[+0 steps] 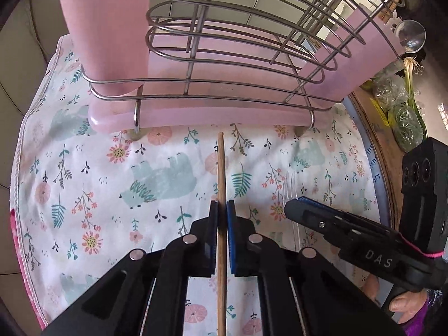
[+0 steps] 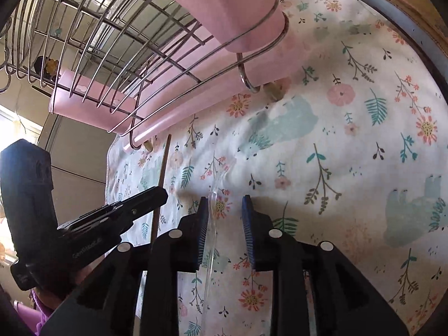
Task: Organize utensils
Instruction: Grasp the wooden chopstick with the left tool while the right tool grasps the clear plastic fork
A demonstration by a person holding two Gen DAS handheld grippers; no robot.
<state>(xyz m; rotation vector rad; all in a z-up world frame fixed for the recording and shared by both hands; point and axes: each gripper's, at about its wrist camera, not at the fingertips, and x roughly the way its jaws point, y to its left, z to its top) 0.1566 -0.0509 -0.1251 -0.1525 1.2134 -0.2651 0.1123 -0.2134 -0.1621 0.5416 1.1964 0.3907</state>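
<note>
A wooden chopstick [image 1: 221, 173] lies on the floral cloth [image 1: 112, 184], pointing at the pink-and-wire utensil rack [image 1: 224, 64]. My left gripper [image 1: 222, 207] has its jaws narrowly around the chopstick, pads close on both sides. A clear plastic fork [image 2: 215, 196] lies on the cloth [image 2: 350, 140]; it also shows in the left wrist view [image 1: 291, 184]. My right gripper [image 2: 225, 204] is open, straddling the fork, its left pad beside it. The chopstick [image 2: 162, 173] and the rack [image 2: 140, 64] show in the right wrist view too.
A pink cup [image 1: 106, 28] stands in the rack's left end. Bagged greens and a spring onion [image 1: 403, 106] lie on a cardboard box at the right. The cloth's left edge [image 1: 19, 168] drops off to a tiled floor.
</note>
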